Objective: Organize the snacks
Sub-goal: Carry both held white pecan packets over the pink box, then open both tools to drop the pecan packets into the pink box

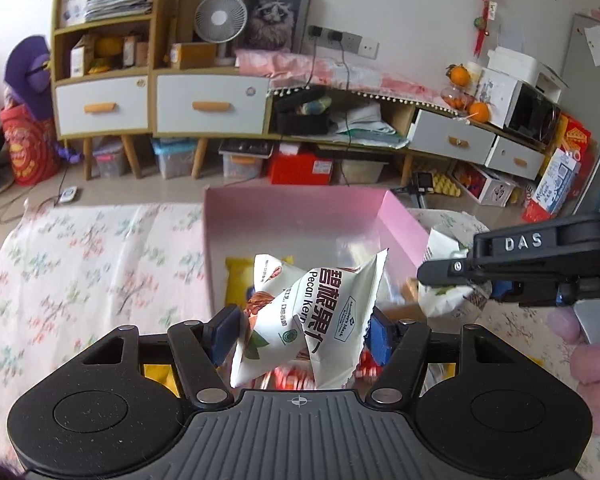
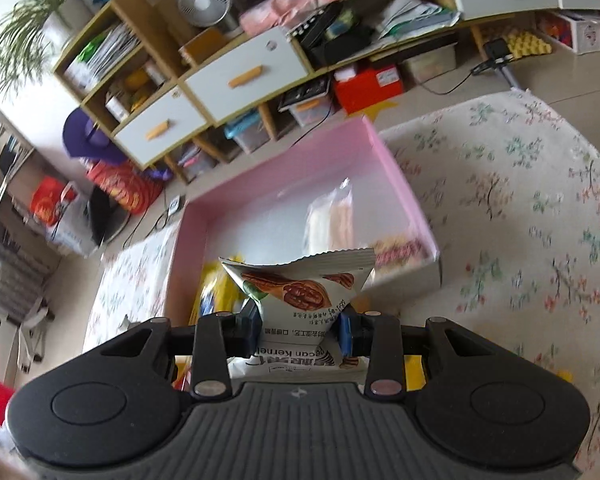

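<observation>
My left gripper is shut on a white pecan kernel packet and holds it above the near end of the pink box. My right gripper is shut on a second white pecan packet, also over the pink box. The right gripper shows in the left wrist view to the right of the box, with its packet. Inside the box lie a yellow packet, a clear wrapped snack and a red-patterned packet.
The box sits on a floral tablecloth. Red snack packets lie under my left gripper. Beyond the table stand a wooden cabinet with white drawers, storage bins and a red box on the floor.
</observation>
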Demonstrator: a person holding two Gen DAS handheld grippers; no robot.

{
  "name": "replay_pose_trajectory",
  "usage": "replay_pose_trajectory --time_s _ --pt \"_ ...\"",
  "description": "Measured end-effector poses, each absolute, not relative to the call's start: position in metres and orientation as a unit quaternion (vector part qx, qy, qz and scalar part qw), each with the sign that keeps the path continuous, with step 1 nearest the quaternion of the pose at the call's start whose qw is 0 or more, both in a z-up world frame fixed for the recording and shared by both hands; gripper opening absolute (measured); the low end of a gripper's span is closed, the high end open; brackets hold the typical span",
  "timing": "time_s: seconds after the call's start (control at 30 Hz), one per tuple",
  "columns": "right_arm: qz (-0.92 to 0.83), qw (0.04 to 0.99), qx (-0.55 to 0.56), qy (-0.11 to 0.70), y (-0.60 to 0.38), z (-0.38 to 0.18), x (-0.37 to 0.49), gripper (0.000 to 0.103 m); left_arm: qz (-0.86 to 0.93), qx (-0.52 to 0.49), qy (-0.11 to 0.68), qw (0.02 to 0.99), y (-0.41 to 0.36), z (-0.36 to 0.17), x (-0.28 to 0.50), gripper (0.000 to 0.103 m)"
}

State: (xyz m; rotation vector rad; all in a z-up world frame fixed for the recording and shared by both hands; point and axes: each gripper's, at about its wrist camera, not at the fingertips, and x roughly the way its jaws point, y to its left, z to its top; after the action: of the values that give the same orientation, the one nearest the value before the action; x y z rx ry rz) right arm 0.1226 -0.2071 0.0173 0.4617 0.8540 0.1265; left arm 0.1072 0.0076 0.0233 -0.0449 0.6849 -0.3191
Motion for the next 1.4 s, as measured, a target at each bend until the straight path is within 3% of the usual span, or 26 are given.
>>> replay_pose_trajectory --time_s 0.9,1.0,1.07,1.1,1.4 --pt "0.053 0.908 0.143 0.39 -0.211 0.001 0.203 0.034 -0.153 0.025 0.33 0.931 -0.045 -0.011 0.212 0.067" --pt "0.054 0.909 0.146 0.387 -0.212 0.001 0.205 0.039 -0.155 0.03 0.333 0.929 -0.047 -0.013 0.217 0.075" --pt "0.051 0.909 0.156 0.383 -0.214 0.001 0.205 0.06 -0.15 0.029 0.33 0.932 -0.048 -0.013 0.216 0.092" --pt "0.051 0.91 0.161 0.379 -0.214 0.002 0.203 0.071 -0.15 0.026 0.323 0.934 -0.047 -0.012 0.214 0.093" --pt "0.052 0.914 0.155 0.372 -0.217 0.012 0.195 0.076 -0.154 0.027 0.321 0.934 -0.046 0.0 0.199 0.097"
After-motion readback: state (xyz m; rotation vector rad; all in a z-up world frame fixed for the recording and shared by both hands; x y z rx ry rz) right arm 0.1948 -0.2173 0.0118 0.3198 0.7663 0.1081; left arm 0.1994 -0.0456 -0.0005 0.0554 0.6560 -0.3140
